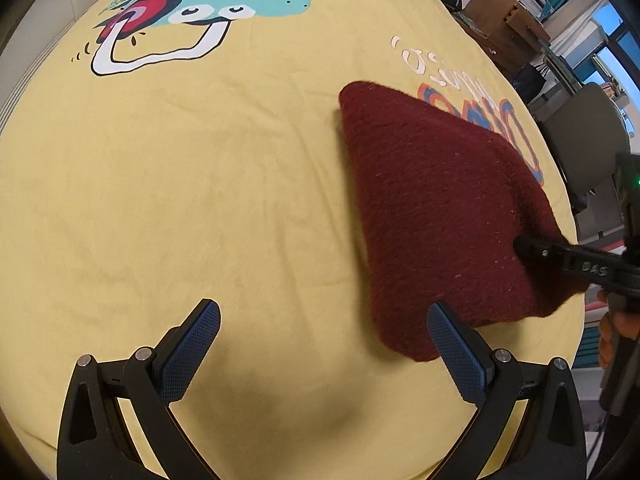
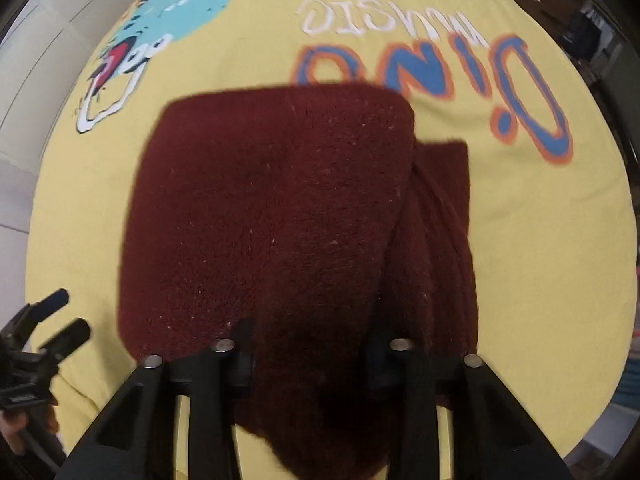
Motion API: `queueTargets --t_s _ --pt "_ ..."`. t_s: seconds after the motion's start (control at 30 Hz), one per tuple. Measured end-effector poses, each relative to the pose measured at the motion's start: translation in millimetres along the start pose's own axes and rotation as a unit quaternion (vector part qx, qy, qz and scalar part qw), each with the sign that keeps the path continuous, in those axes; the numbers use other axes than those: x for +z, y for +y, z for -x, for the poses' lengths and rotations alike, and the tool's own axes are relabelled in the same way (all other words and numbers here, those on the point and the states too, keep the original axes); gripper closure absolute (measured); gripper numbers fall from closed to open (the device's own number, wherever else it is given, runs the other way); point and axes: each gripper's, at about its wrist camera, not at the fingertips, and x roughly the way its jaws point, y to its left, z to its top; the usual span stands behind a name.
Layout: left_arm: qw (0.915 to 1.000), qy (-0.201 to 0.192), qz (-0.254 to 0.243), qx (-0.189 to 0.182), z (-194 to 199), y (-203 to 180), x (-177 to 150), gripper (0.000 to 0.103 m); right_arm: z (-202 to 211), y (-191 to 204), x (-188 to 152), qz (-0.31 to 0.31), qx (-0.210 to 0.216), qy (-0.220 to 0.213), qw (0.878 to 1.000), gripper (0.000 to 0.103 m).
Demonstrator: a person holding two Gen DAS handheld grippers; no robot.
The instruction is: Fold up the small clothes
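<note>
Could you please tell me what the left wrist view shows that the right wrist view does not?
Only the left wrist view shows the open left gripper with blue pads, and the right gripper from the side, gripping the maroon knit garment. Only the right wrist view shows the garment's second layer and the DINO lettering whole. Both show the yellow sheet.

Both views are evenly and fairly brightly lit, with no glare on the yellow sheet. In the left wrist view the picture is sharp; a soft shadow pools on the sheet at 6 o'clock between the left tongs, and daylight shows in windows at 2 o'clock. The right wrist view is softer, its printed lettering smeared at 12 o'clock. The maroon cloth darkens toward 6 o'clock. Fisheye bending and black corners frame both.
</note>
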Motion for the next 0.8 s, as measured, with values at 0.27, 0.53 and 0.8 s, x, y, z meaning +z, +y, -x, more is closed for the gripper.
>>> queueTargets --t_s 0.27,0.53,0.8 --pt "1.0000 0.005 -0.005 0.000 -3.3 -6.5 -4.9 0.001 38.2 -32.6 -9.8 -0.025 0.015 -0.068 0.997 0.082" --pt "0.9997 0.008 -0.024 -0.005 -2.9 -23.3 -7.5 0.001 41.4 -60.6 -25.3 -0.033 -0.004 -0.068 0.997 0.083" --pt "0.9994 0.016 -0.032 0.003 -4.9 -27.0 -15.5 0.001 2.5 -83.9 -46.6 -0.069 0.017 -0.046 0.996 0.062"
